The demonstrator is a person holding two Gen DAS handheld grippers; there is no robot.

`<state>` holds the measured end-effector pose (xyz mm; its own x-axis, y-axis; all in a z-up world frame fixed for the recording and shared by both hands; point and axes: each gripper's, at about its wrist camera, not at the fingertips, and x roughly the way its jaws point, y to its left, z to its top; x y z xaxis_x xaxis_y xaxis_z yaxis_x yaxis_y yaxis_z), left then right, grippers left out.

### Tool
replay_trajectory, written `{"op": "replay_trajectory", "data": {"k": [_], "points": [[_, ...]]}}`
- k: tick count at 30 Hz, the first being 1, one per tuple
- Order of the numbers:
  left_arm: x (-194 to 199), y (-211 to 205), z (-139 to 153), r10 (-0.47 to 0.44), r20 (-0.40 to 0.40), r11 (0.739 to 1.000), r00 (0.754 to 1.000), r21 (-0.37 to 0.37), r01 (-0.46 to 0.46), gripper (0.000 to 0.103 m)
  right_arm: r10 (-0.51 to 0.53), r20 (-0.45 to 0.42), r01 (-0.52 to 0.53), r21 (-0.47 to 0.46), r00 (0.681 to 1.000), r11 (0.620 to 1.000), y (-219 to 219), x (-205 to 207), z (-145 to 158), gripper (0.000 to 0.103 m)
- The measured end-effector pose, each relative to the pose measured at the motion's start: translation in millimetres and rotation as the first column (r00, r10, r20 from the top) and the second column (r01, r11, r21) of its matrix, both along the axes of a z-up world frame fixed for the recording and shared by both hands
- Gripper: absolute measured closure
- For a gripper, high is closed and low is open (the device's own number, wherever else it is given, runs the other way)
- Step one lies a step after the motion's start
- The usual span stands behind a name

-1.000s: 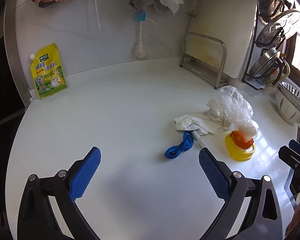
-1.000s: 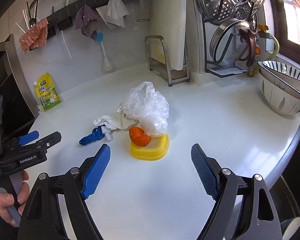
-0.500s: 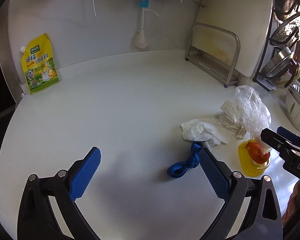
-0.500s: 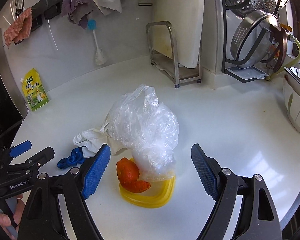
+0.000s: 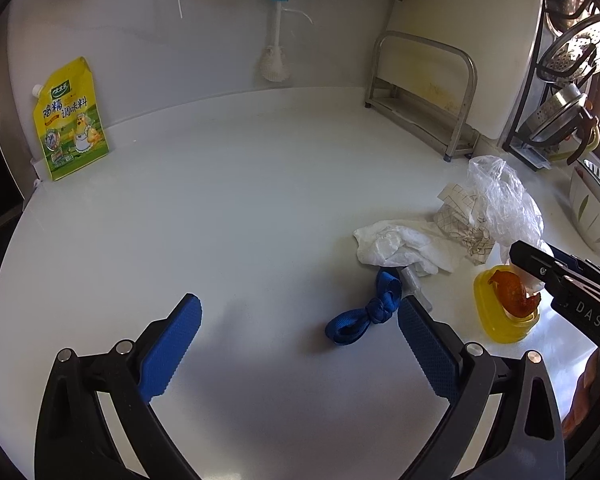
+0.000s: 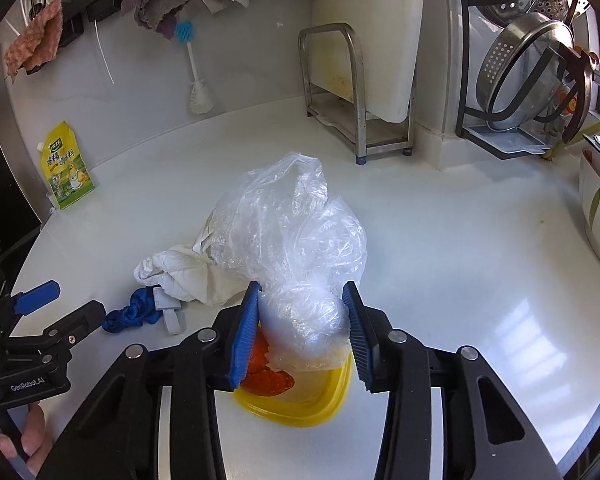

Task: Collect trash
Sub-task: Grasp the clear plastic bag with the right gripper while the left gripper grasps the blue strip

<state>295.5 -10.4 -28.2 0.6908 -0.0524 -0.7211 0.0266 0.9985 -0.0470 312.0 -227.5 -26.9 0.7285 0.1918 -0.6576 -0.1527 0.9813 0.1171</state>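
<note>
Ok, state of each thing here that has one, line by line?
Right gripper: jaws closing around the clear plastic bag.
Left gripper: jaws open, empty.
Clear plastic bag: crumpled, lower end in the yellow container.
Yellow container: open, orange peel inside.
Blue strap: knotted, flat on the counter.
White tissue: crumpled.
</note>
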Motion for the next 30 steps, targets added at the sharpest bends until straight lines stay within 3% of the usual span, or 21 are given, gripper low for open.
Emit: {"op": "replay_trajectory", "data": {"k": [10, 22, 25, 28, 30], "points": [[6.8, -17.9, -5.9, -0.041, -0.036, 0.999, 0.999, -0.009, 0.04, 0.006, -0.049, 0.047, 0.045, 0.087, 0.998, 0.995, -27.1, -19.3, 12.9, 0.064], [23.2, -31.3, -14.9, -0.013, -0.075, 0.998, 0.997, 0.066, 0.018, 0.008, -0.091, 0.05, 0.085, 0.125, 0.995, 0.989, -49.3, -39.1, 12.9, 0.064], [27.4, -35.6, -18.3, -0.023, -0.1, 0.996, 0.995, 0.085, 0.031, 0.02, -0.097, 0.053, 0.089, 0.134, 0.994, 0.987, -52.5, -42.0, 13.5, 0.064], [27.2, -36.0, -20.2, -0.052, -0.117, 0.997, 0.992, 0.059, 0.059, 0.036, -0.097, 0.05, 0.089, 0.14, 0.994, 0.986, -53.6, -42.1, 13.0, 0.064], [25.0, -35.9, -19.4, -0.063, -0.108, 0.997, 0.992, 0.046, 0.068, 0.054, -0.095, 0.047, 0.088, 0.141, 0.994, 0.986, -53.0, -42.0, 12.7, 0.064]]}}
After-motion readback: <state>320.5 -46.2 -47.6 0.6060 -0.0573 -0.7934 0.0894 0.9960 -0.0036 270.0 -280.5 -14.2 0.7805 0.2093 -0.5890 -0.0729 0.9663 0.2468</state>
